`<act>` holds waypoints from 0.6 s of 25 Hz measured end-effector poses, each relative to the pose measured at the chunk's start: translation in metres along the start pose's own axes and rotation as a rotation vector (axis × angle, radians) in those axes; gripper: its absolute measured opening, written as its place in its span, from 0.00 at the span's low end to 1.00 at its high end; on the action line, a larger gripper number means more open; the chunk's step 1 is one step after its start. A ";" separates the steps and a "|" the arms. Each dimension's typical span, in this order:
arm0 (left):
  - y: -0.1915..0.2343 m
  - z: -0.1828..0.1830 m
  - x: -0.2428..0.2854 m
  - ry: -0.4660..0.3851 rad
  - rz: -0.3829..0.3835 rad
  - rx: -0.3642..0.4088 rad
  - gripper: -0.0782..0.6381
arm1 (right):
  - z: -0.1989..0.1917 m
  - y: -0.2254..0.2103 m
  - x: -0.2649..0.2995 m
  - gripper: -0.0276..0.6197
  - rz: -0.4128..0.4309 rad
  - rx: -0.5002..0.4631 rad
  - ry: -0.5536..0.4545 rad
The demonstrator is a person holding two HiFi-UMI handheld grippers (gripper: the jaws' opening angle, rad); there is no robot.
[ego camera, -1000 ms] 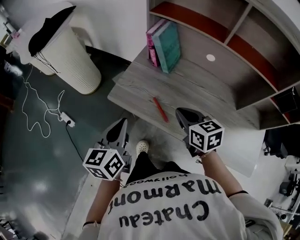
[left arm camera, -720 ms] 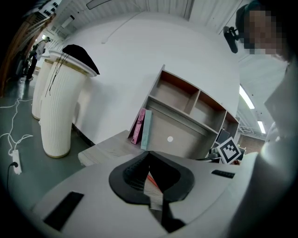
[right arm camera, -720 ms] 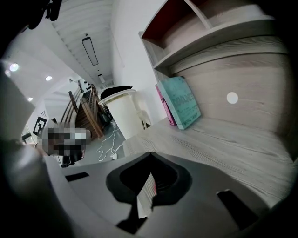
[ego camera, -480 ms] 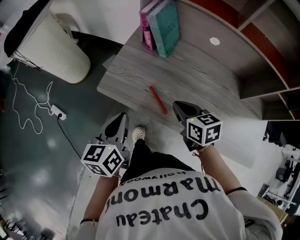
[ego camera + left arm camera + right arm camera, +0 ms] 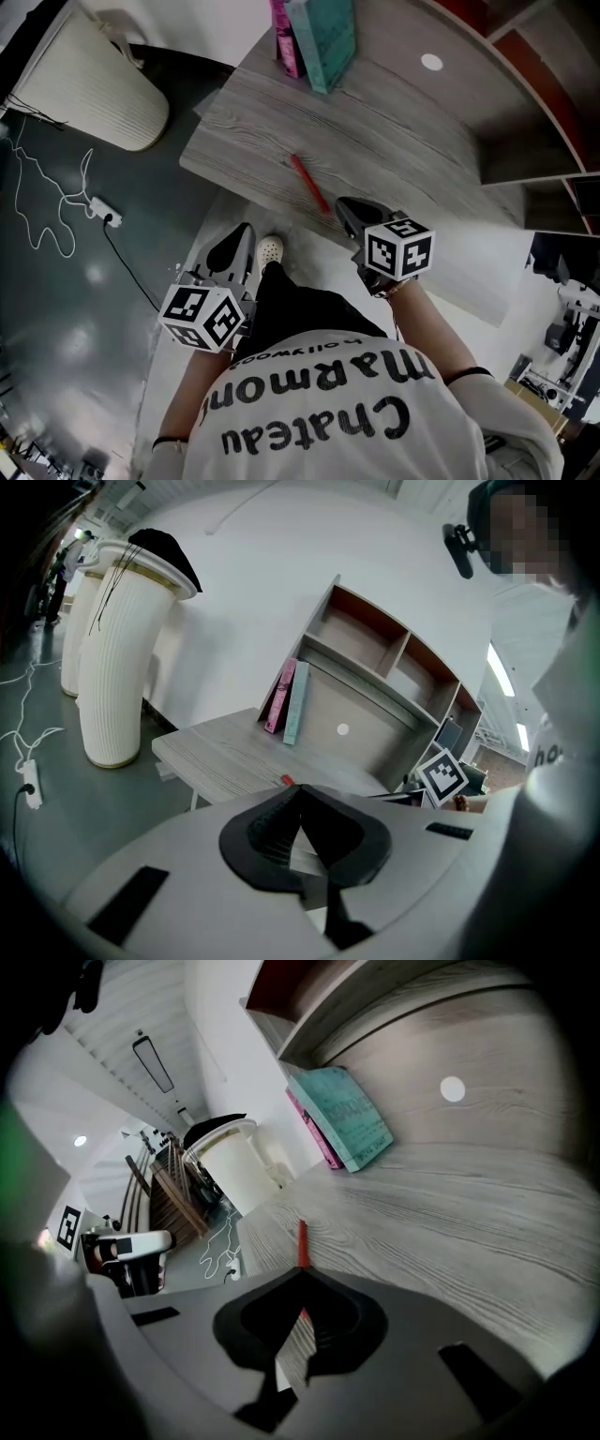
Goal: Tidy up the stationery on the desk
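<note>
A red pen (image 5: 309, 183) lies alone on the grey wooden desk (image 5: 403, 131), close to its front edge. My right gripper (image 5: 343, 205) hovers over that edge, shut and empty, its tip just right of the pen's near end. In the right gripper view the pen (image 5: 302, 1244) runs straight ahead from the closed jaws (image 5: 302, 1274). My left gripper (image 5: 243, 234) is shut and empty, held off the desk over the floor. From the left gripper view only the pen's end (image 5: 286, 781) shows, above the closed jaws (image 5: 299, 789).
Pink and teal books (image 5: 317, 33) stand against the shelf unit (image 5: 525, 112) at the desk's back. A white ribbed bin (image 5: 89, 89) stands left of the desk, with a cable and power strip (image 5: 101, 216) on the floor. A shoe (image 5: 270, 249) shows under the desk edge.
The view has moved forward, so the desk and pen sit closer. My right gripper has come nearer the pen's near end. Both grippers have stayed shut.
</note>
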State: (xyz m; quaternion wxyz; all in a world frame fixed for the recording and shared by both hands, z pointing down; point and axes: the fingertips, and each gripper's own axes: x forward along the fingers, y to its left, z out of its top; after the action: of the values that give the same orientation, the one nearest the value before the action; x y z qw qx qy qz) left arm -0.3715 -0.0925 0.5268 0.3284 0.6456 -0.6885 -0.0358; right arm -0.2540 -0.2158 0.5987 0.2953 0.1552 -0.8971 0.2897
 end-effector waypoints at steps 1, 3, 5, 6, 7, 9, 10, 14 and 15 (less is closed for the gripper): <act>0.000 0.000 0.000 0.002 0.001 0.001 0.13 | -0.004 -0.001 0.002 0.07 0.001 0.003 0.010; 0.001 -0.002 -0.001 0.006 0.005 0.002 0.13 | -0.011 -0.001 0.005 0.09 0.006 0.007 0.030; 0.002 -0.003 -0.003 0.009 0.009 0.002 0.13 | -0.016 0.002 0.008 0.11 0.018 0.007 0.046; 0.003 -0.003 -0.003 0.010 0.012 0.002 0.13 | -0.017 0.004 0.009 0.12 0.026 0.005 0.053; 0.003 -0.003 -0.003 0.010 0.014 0.001 0.13 | -0.018 0.006 0.010 0.13 0.032 0.001 0.058; 0.004 -0.003 -0.004 0.007 0.016 -0.002 0.13 | -0.019 0.007 0.012 0.15 0.035 -0.012 0.066; 0.004 -0.003 -0.005 0.005 0.016 -0.003 0.13 | -0.020 0.008 0.012 0.17 0.032 -0.022 0.071; 0.006 -0.005 -0.007 0.002 0.022 -0.010 0.13 | -0.025 0.009 0.017 0.20 0.009 -0.083 0.109; 0.007 -0.006 -0.008 0.001 0.025 -0.013 0.13 | -0.028 0.008 0.018 0.20 -0.001 -0.098 0.121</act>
State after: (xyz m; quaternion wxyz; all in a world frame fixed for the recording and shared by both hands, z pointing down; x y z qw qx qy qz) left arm -0.3751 -0.0818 0.5312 0.3334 0.6350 -0.6960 -0.0357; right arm -0.2597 -0.1943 0.6251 0.3563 0.1230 -0.8907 0.2542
